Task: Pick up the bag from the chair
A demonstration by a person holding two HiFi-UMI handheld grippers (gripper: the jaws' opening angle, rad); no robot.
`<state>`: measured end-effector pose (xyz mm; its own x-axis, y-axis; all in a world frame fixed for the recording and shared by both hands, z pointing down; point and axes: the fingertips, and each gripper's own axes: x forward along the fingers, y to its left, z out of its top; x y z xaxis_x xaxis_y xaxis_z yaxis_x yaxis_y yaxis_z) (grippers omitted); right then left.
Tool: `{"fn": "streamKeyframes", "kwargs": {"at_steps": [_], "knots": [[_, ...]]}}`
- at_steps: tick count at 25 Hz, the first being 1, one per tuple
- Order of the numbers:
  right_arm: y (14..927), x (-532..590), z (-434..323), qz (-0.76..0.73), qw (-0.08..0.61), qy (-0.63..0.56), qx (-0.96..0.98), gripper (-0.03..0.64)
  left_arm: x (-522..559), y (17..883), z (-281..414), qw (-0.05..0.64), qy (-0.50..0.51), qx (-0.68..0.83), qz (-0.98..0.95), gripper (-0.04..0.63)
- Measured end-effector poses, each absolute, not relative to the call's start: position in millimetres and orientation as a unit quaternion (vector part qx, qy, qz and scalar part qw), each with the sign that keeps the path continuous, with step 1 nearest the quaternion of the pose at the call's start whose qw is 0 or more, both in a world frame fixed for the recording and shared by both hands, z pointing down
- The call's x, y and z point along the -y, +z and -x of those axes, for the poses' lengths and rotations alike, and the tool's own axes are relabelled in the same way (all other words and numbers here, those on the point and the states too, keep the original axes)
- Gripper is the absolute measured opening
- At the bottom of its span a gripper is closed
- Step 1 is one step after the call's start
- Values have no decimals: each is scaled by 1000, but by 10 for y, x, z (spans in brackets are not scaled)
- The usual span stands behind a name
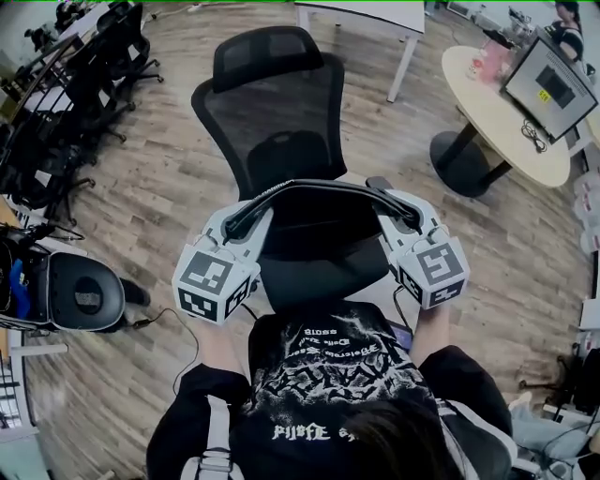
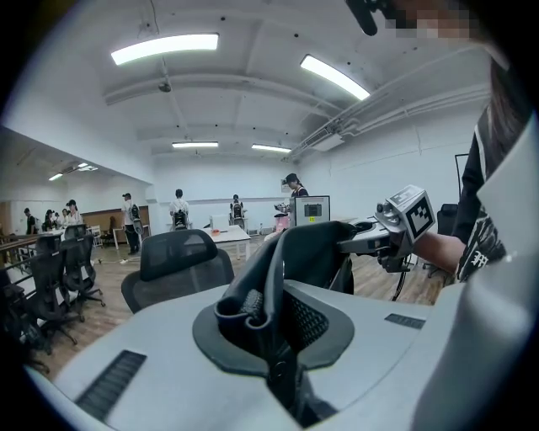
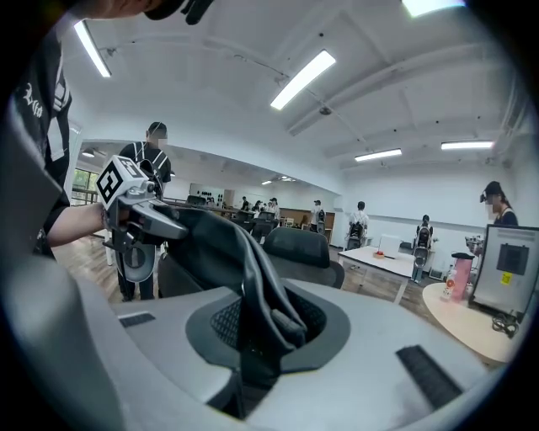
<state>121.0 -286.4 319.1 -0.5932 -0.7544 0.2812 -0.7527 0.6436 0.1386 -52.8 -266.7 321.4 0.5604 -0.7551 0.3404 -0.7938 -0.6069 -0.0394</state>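
A black bag [image 1: 323,246] hangs between my two grippers, over the seat of a black mesh office chair [image 1: 272,112] and close in front of the person's chest. Its long top strap [image 1: 309,190] spans from one gripper to the other. My left gripper [image 1: 246,217] is shut on the strap's left end, where the strap [image 2: 268,295] is pinched between the jaws. My right gripper [image 1: 398,214] is shut on the right end of the strap [image 3: 257,295]. Each gripper view shows the other gripper across the bag: the right gripper [image 2: 404,220] and the left gripper [image 3: 126,192].
A round table [image 1: 511,131] with a monitor [image 1: 551,86] stands at the right, a white table [image 1: 375,19] behind the chair. Several black chairs [image 1: 75,84] line the left. A black round device [image 1: 84,295] with cables sits low left. People stand far off.
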Motion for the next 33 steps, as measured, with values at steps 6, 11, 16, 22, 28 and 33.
{"fn": "streamKeyframes", "kwargs": {"at_steps": [6, 11, 16, 22, 28, 33], "knots": [[3156, 2902, -1154, -440, 167, -22, 882, 58, 2702, 3216, 584, 55, 158, 447, -879, 26], [3123, 2930, -1094, -450, 169, -31, 876, 57, 2706, 3195, 642, 49, 159, 452, -876, 26], [3163, 2945, -1045, -448, 173, -30, 877, 57, 2740, 3214, 702, 49, 157, 455, -875, 26], [3224, 2920, -1000, -451, 179, -29, 874, 57, 2749, 3282, 748, 50, 155, 450, -878, 26], [3249, 2899, -1008, -458, 180, -29, 870, 57, 2739, 3327, 740, 48, 161, 449, -878, 26], [3291, 2866, -971, -458, 188, -28, 868, 57, 2721, 3369, 782, 50, 162, 449, -877, 26]]}}
